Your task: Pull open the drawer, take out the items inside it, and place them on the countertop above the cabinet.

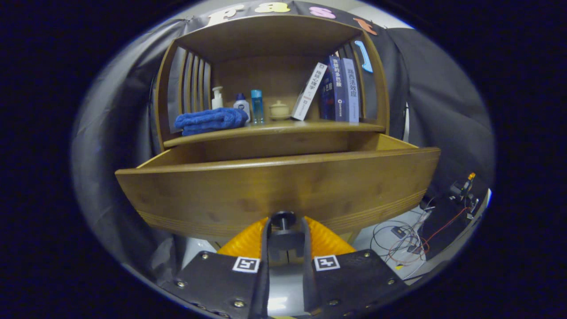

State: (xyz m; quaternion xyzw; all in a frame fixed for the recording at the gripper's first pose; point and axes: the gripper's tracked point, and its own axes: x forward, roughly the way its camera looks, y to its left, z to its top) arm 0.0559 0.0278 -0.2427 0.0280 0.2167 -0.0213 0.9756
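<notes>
The gripper (284,223) is closed on the knob (283,219) of the drawer (274,186), which stands pulled out, its inside hidden; on the countertop (274,128) beyond lie a towel (210,120) at left, bottles (241,106), a jar (279,110), books (339,88) at right.

A wooden cabinet (274,177) is seen beyond the tool (285,230), whose fingers are closed on the knob (283,218) of the drawer (279,190), which is pulled out. The table (274,128) above the drawer carries a folded blue towel (211,120) at one end. Behind and beside the towel are set a pump bottle (217,98), a small white bottle (242,105), a blue bottle (257,106) and a small lidded jar (279,110). A white book (308,91) is leaned against upright blue books (341,90) at the other end.
</notes>
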